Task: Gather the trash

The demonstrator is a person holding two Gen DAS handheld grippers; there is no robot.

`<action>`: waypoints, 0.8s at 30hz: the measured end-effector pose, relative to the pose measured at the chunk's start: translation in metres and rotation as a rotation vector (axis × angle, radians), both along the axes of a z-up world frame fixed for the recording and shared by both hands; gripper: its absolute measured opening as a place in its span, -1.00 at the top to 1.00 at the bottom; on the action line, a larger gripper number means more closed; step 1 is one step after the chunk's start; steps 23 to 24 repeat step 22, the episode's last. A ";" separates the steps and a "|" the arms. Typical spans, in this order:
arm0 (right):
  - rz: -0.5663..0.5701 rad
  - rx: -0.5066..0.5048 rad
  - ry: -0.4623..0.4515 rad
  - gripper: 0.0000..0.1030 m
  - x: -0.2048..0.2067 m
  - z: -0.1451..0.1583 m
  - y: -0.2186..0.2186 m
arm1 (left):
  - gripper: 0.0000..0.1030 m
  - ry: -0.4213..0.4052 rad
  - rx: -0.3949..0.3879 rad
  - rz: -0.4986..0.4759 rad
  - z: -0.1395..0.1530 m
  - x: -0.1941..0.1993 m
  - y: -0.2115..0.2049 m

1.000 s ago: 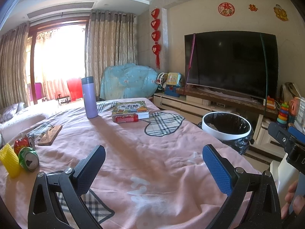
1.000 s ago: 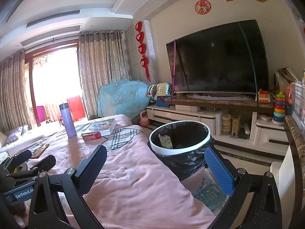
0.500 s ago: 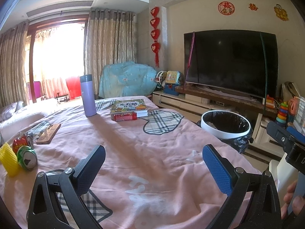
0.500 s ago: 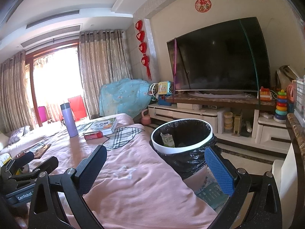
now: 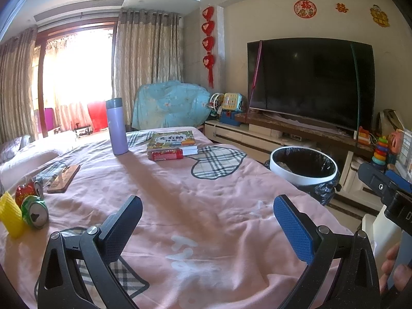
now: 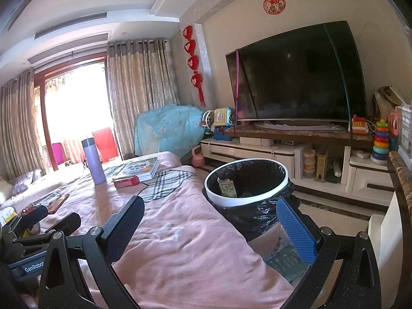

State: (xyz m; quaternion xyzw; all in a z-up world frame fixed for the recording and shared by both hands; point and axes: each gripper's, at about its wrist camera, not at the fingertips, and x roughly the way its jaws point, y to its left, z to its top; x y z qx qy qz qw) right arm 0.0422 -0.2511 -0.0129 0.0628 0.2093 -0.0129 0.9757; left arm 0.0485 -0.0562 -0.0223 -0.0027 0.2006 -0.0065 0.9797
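Observation:
A white-rimmed trash bin with a black liner stands on the floor beside the pink-covered table; it also shows in the left wrist view. Some litter lies inside it. A crushed green can, a red can and a yellow object sit at the table's left edge. A red can lies by the book. My left gripper is open and empty above the table. My right gripper is open and empty, near the bin.
A purple flask, a children's book and a wooden board are on the table. A TV on a low cabinet, toys and a blue-covered chair stand beyond.
Both grippers have drifted slightly; the bin and table items shifted a little in view. Both stay open and empty.

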 end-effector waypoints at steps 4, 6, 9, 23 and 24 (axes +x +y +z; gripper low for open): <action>0.000 0.000 -0.002 -1.00 0.000 0.000 0.000 | -0.99 0.001 0.001 -0.003 0.001 -0.001 -0.001; 0.001 0.002 0.000 -1.00 0.000 0.000 0.000 | -0.99 0.002 0.000 -0.004 0.001 0.000 -0.001; 0.003 0.004 0.000 -1.00 0.000 -0.001 0.002 | -0.99 0.004 -0.003 -0.007 0.002 0.000 -0.001; 0.030 0.028 0.067 -1.00 0.017 -0.002 0.007 | -0.99 0.046 -0.037 -0.010 0.007 0.011 0.007; 0.030 0.028 0.067 -1.00 0.017 -0.002 0.007 | -0.99 0.046 -0.037 -0.010 0.007 0.011 0.007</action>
